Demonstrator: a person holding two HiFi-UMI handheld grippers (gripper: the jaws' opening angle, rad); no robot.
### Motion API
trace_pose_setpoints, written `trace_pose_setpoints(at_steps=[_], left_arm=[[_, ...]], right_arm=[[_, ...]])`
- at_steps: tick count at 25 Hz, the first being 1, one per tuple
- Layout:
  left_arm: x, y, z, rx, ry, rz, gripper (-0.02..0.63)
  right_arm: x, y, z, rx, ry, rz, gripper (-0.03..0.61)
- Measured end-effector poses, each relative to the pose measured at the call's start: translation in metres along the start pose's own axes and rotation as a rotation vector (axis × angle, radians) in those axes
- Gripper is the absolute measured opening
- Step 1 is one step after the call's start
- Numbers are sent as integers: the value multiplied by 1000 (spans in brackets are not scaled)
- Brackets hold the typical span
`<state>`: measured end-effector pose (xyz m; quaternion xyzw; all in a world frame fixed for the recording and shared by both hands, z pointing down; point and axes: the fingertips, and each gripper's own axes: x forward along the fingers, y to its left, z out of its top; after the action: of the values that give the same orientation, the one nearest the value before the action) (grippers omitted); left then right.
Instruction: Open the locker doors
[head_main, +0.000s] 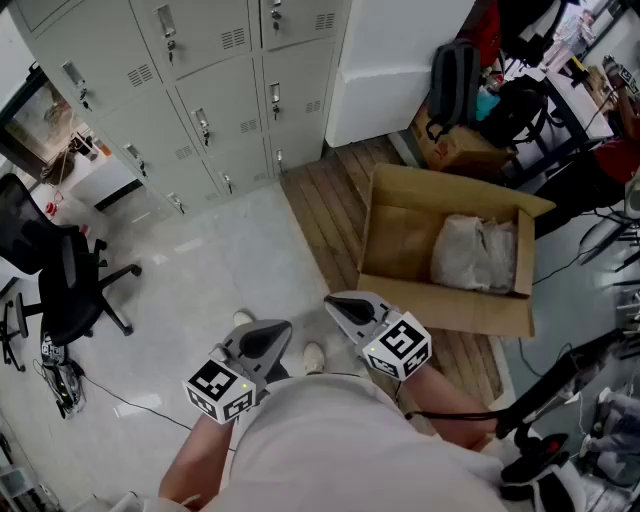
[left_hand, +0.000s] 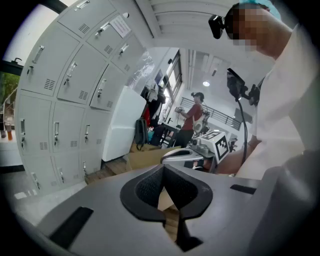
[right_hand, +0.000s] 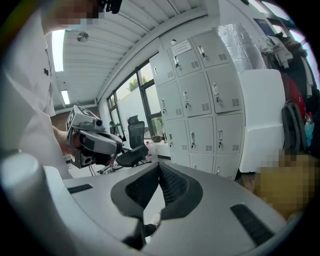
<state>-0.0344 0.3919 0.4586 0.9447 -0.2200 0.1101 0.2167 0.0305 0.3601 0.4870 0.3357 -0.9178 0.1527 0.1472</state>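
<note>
The grey lockers (head_main: 200, 90) stand at the far left of the head view, several doors in rows, all closed, each with a small handle and lock. They also show in the left gripper view (left_hand: 65, 100) and the right gripper view (right_hand: 200, 100). My left gripper (head_main: 258, 343) and right gripper (head_main: 348, 312) are held close to my body, well short of the lockers. Both are shut with nothing between the jaws, as seen at the left gripper (left_hand: 164, 170) and right gripper (right_hand: 160, 167).
An open cardboard box (head_main: 400, 215) holding a pale bag (head_main: 475, 252) sits on the wooden floor to the right. A black office chair (head_main: 60, 280) stands at the left. A white cabinet (head_main: 395, 60) adjoins the lockers, with a backpack (head_main: 455, 75) beyond. A person in red (left_hand: 192, 117) stands far off.
</note>
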Motion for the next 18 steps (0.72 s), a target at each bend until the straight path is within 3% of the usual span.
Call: trace_pose_setpoints(at_steps=[10,18], left_arm=[[13,-24,-5,28,51,8,11],[4,31,8,17,35,21,11]], right_arm=[[-24,-6,-10,16,-22,-9,17],[21,-24,-6,23,27,-19,17]])
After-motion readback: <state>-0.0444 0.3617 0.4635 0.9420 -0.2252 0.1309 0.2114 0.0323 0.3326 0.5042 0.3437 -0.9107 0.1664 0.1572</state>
